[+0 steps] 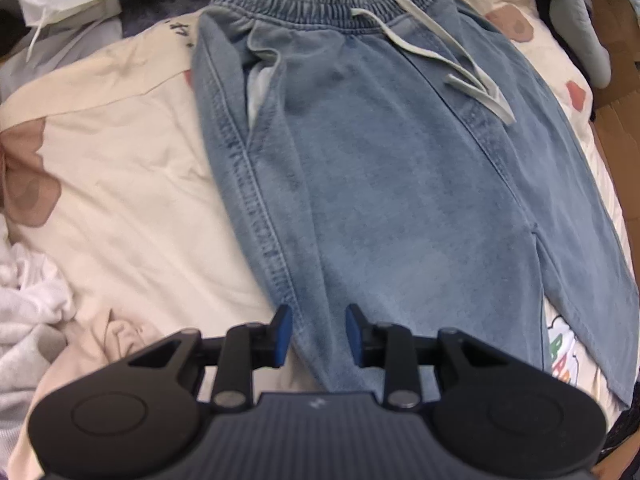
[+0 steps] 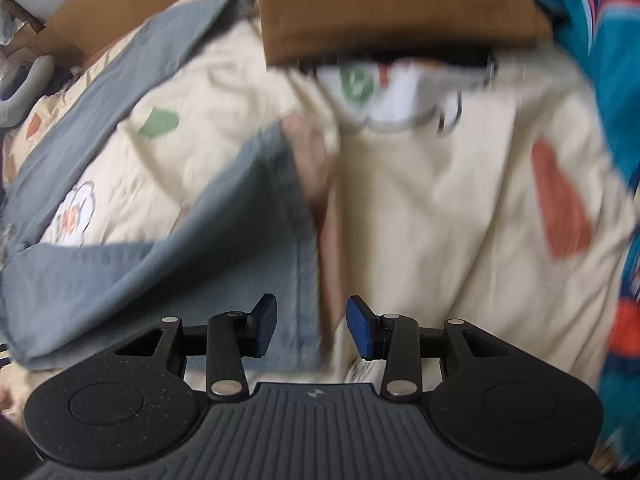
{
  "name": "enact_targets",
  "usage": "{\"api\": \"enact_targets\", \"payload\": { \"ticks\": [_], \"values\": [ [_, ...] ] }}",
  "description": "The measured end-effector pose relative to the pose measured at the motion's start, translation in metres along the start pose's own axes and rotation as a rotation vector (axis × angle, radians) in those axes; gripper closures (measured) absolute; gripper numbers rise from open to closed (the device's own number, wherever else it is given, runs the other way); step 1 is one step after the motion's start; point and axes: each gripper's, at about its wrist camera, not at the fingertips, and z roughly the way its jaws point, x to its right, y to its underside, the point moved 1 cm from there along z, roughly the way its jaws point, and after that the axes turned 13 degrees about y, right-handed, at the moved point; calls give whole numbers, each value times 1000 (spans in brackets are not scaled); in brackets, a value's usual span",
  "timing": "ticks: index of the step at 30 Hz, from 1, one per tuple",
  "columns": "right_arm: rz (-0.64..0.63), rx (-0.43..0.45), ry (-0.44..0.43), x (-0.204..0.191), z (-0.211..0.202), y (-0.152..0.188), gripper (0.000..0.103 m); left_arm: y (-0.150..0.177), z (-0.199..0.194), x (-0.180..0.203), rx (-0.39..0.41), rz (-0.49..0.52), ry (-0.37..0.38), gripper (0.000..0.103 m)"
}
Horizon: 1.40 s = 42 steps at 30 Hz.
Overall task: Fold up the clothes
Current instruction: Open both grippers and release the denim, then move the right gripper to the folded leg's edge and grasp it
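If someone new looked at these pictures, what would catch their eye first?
The light blue jeans lie spread flat on the cream patterned bedding, pale drawstring trailing from the waistband. The open left gripper hovers over one leg. By the open right gripper, a folded brown garment lies beyond.

left of jeans (image 1: pixel 380 168) — open quilt (image 1: pixel 132 184) | right — brown folded cloth (image 2: pixel 392 4)

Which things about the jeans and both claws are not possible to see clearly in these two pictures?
- Left wrist view: the jeans run under the left claw, whose body hides the legs' lower ends.
- Left wrist view: the far right jeans leg is cut off by the fisheye edge.
- Right wrist view: motion blur smears the denim hem near the right claw; contact cannot be judged.
- Right wrist view: what lies under the brown folded cloth is hidden.
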Motion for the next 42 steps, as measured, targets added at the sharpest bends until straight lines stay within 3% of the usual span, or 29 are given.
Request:
{"api": "enact_targets", "payload": {
  "ticks": [8,11,19,25,28,33,42],
  "values": [
    [109,-196,-110,0,37,39,57,3,9,5,-8,8,-14,72],
    [185,-215,-144,8,49,45,54,6,6,8,-10,12,-14,72],
    [411,-150,-307,34,61,53,52,13,-2,18,1,34,-34,72],
    [449,-100,-458,40,54,58,54,19,-11,19,11,30,-49,72],
    [449,-106,-482,41,58,61,54,20,-15,22,14,37,-49,72],
    [414,-154,-407,44,79,58,55,21,-21,26,20,48,-50,72],
    [491,-124,-430,46,84,54,57,23,-37,34,38,68,-49,64]
  ]
}}
